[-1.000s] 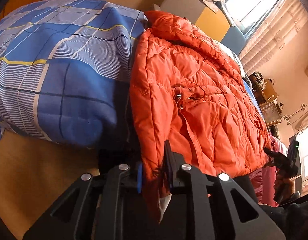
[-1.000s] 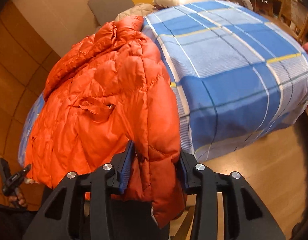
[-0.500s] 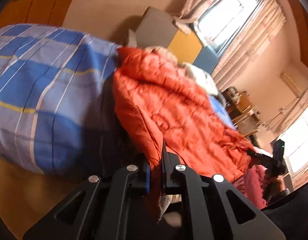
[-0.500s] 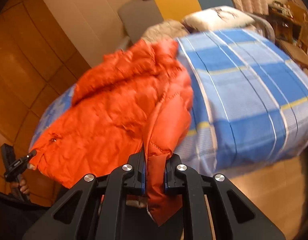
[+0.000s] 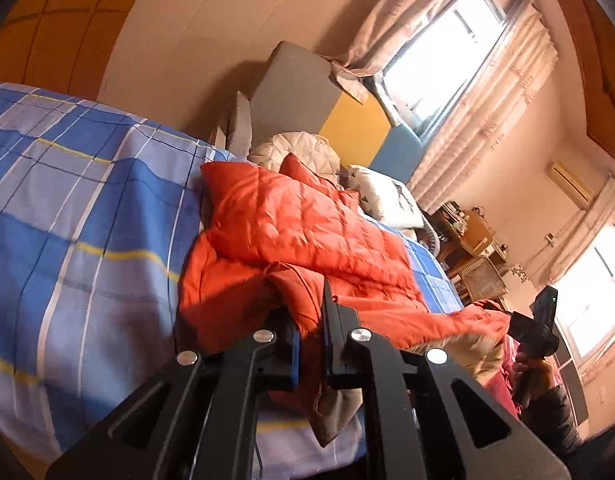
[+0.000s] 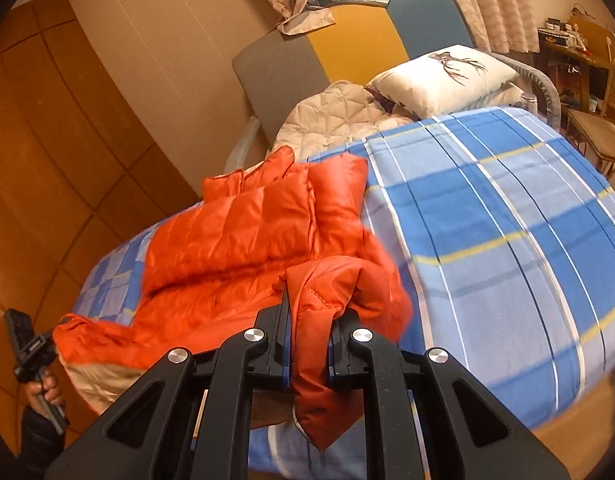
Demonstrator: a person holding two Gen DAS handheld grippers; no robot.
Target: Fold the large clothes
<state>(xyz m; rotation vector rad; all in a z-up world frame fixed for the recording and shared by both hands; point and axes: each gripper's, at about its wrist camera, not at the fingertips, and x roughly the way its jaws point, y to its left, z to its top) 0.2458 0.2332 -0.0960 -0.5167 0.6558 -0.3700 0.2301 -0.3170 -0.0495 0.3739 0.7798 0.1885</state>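
An orange quilted down jacket (image 5: 307,232) lies across the blue plaid bed (image 5: 67,208), its lower part lifted and doubled toward the collar. My left gripper (image 5: 311,332) is shut on one corner of the jacket's hem. My right gripper (image 6: 309,332) is shut on the other hem corner of the jacket (image 6: 235,232), a fold of orange fabric hanging between its fingers. Each gripper shows small at the edge of the other's view: the right gripper (image 5: 535,324) and the left gripper (image 6: 27,344). The beige lining shows at the raised edge.
A white pillow (image 6: 439,76) and a beige quilted garment (image 6: 339,116) lie at the head of the bed, before a grey, yellow and blue headboard (image 6: 347,48). Wooden wardrobe panels (image 6: 47,140) stand left. A desk and wicker chair (image 6: 587,80) stand right. Curtained windows (image 5: 447,52) are behind.
Both grippers have closed tight on the hem corners and lifted them up and over toward the collar. The jacket went from hanging over the bed edge to lying folded on the bed.
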